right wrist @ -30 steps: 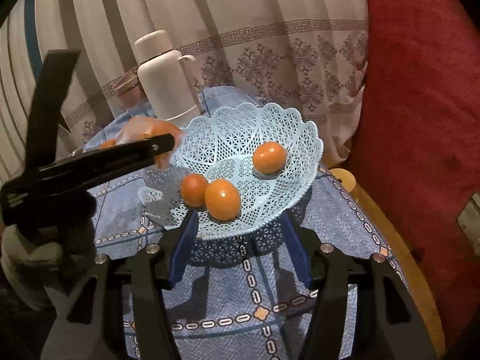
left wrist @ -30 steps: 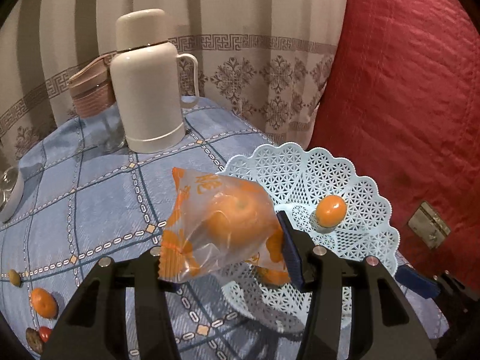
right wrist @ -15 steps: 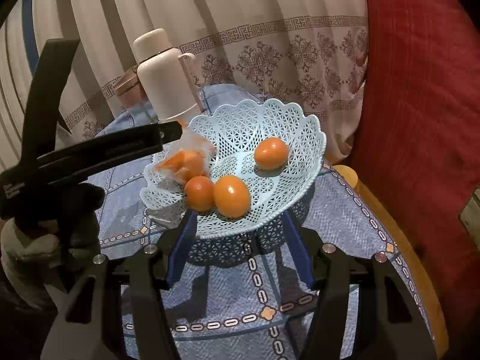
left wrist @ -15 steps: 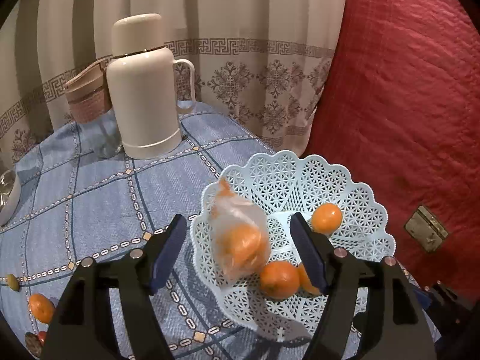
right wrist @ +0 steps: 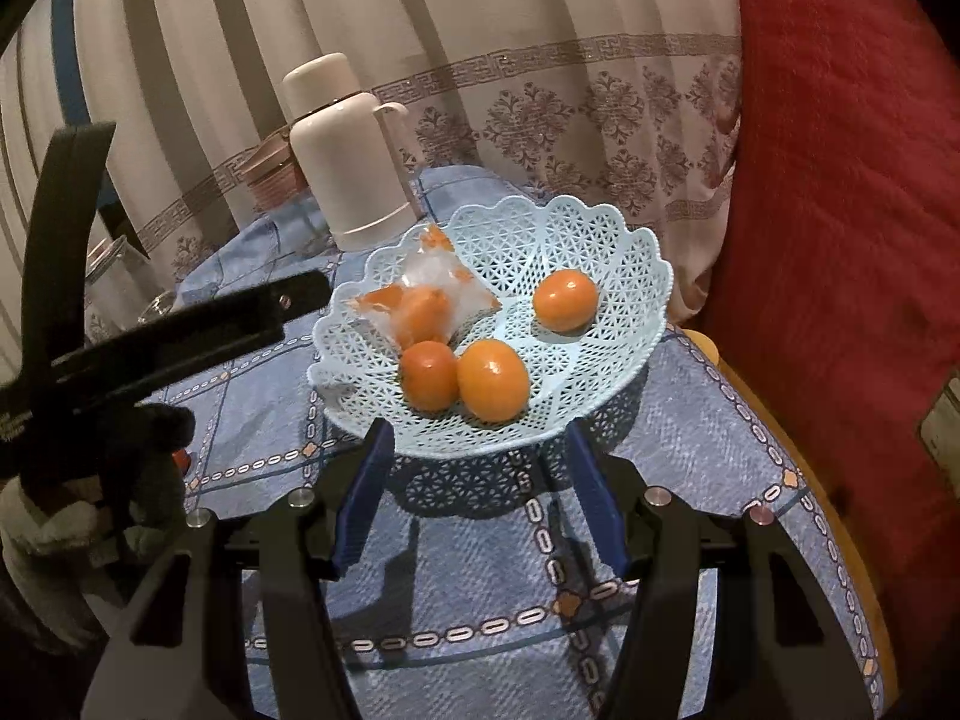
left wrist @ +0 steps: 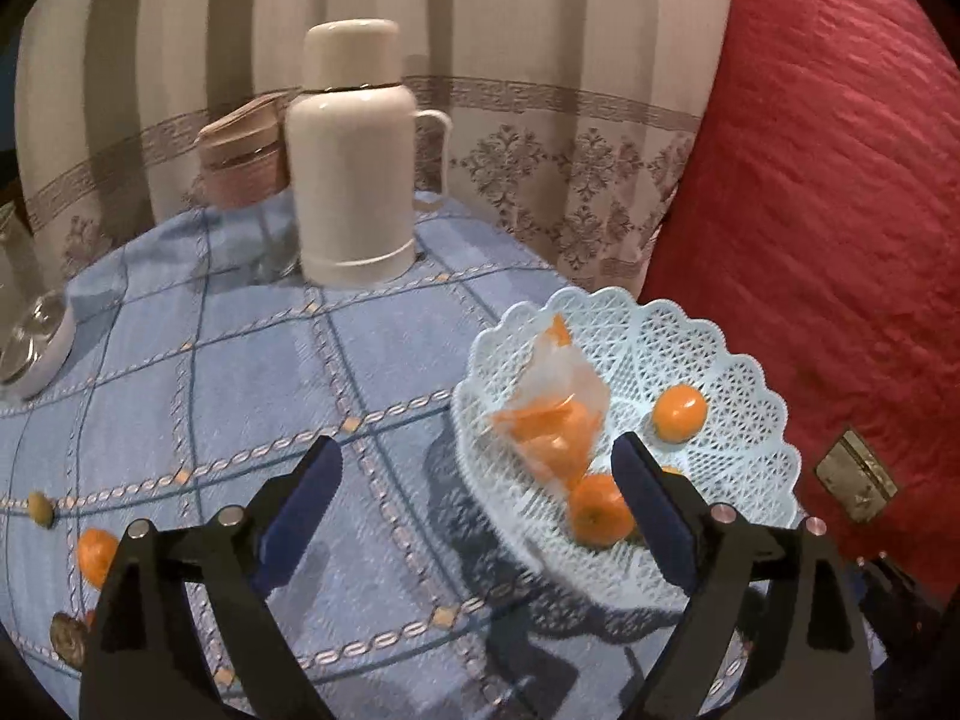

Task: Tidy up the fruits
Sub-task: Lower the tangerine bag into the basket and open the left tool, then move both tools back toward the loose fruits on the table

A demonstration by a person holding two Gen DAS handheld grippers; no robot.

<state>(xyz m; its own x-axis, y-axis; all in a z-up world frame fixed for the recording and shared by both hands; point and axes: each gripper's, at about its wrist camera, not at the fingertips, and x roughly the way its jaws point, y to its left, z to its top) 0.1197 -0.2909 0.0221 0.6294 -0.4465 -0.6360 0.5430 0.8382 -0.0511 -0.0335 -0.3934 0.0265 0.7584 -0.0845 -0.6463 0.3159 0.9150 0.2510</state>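
So the basket [right wrist: 636, 276] now has three loose oranges plus the bagged orange [right wrist: 420, 306] lying on its left slope, touching one of the loose ones. What's left is out on the tablecloth [left wrist: 240, 372]: a stray orange [left wrist: 96, 552] at the far lower left of the left wrist view, with a small olive-looking thing [left wrist: 41, 507] just above it and something dark and round below it that I can't make out.

The left gripper [left wrist: 474, 483] is spread wide with nothing in it, hanging over the cloth just left of the basket. The stray orange lies off to its left and closer in, so the left one is clearly the nearer hand for it. It's round, so no long axis to line up with.

The right gripper [right wrist: 480, 492] is spread too, empty, parked right at the basket's near rim, well apart from that stray.
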